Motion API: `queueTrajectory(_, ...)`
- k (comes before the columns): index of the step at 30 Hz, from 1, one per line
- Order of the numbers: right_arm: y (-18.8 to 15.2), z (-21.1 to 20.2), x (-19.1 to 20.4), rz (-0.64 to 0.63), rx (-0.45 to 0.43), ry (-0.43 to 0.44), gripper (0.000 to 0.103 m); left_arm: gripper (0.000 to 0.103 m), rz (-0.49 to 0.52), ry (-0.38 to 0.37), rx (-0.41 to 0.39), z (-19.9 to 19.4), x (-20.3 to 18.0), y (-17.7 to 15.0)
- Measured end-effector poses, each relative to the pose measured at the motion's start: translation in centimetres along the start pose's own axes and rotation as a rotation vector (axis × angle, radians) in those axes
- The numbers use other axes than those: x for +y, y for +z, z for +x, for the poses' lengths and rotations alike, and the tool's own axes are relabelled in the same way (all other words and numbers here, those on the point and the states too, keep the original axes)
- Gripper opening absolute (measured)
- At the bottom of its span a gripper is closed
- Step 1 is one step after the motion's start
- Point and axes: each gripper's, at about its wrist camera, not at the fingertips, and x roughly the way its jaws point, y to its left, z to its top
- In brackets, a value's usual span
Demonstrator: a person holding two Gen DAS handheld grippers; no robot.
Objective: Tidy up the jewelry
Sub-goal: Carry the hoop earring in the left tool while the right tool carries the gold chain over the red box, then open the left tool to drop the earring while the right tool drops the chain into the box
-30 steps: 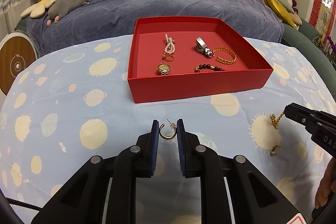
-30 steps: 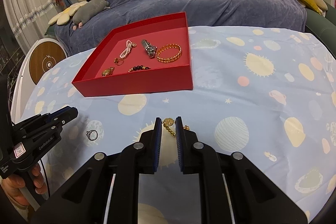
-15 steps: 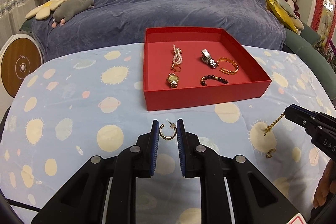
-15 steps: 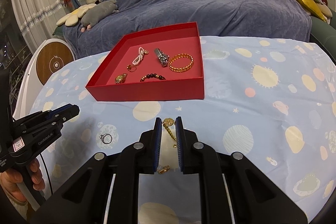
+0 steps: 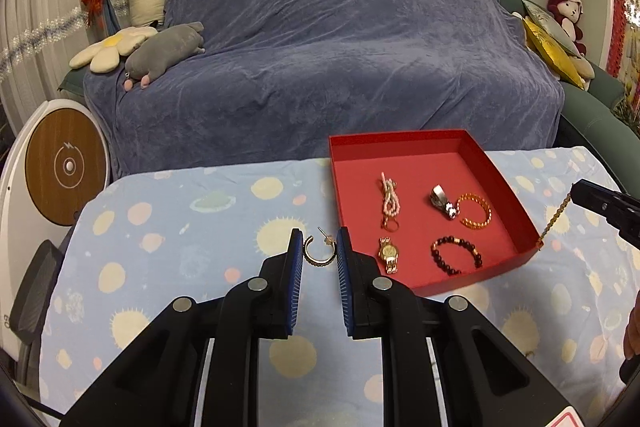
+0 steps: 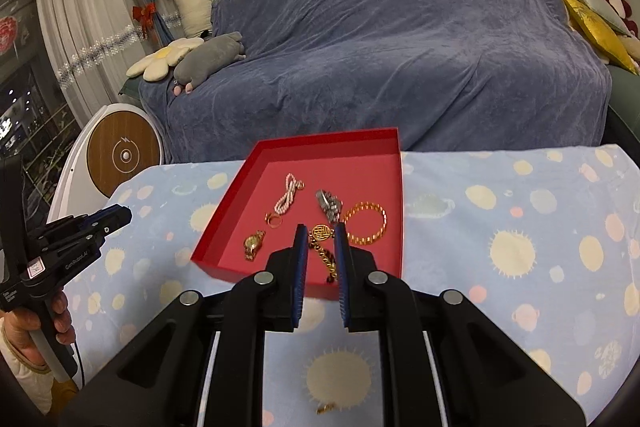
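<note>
My left gripper [image 5: 319, 251] is shut on a gold hoop earring [image 5: 317, 254] and holds it above the tablecloth, left of the red tray [image 5: 468, 279]. My right gripper [image 6: 321, 241] is shut on a gold chain necklace [image 6: 325, 251] with a round pendant, held over the red tray's [image 6: 218, 215] near edge. The chain [image 5: 554, 217] also hangs from the right gripper in the left wrist view. In the tray lie a pearl bracelet [image 5: 389, 198], a gold watch [image 5: 389, 253], a dark bead bracelet [image 5: 456, 255], a gold bangle [image 5: 475, 210] and a silver watch [image 5: 443, 201].
The table has a light blue cloth with planet prints [image 5: 180, 227]. A small gold piece [image 6: 326, 407] lies on the cloth below the right gripper. A sofa under a blue cover [image 5: 340, 47] stands behind the table. A round white and wood device [image 5: 60, 167] is at the left.
Both grippers have risen and moved towards the tray with their jewelry. The right gripper's chain now hangs over the tray's near edge; the table looks farther below.
</note>
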Motion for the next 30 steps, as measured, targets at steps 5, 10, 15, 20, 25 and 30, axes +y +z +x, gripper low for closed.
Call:
queueTrajectory(5,4.5,3.3,0.3,-0.003,-0.019,-0.001,0.013,0.015,0.004,-0.012,0.008,3.6,-1.7,4.1)
queueTrajectory(10,6.9,7.8,-0.3,0.009,0.003,-0.01,0.013,0.015,0.011,-0.012,0.023,8.0,-3.5,6.7)
queueTrajectory(15,7.0,12.5,-1.3,0.027,0.07,-0.037,0.013,0.015,0.015,-0.009,0.084,12.7,-4.6,7.7)
queueTrajectory(20,6.2,15.0,-2.1,0.025,0.098,-0.069,0.014,0.015,0.01,0.026,0.123,15.8,-4.9,7.7)
queueTrajectory(25,6.0,14.8,-2.8,0.034,0.082,-0.073,0.025,0.028,-0.042,0.036,0.154,17.2,-4.0,7.7)
queueTrajectory(30,5.3,11.9,-2.7,0.011,0.044,-0.072,0.029,0.048,-0.048,0.054,0.095,15.1,-3.2,7.4)
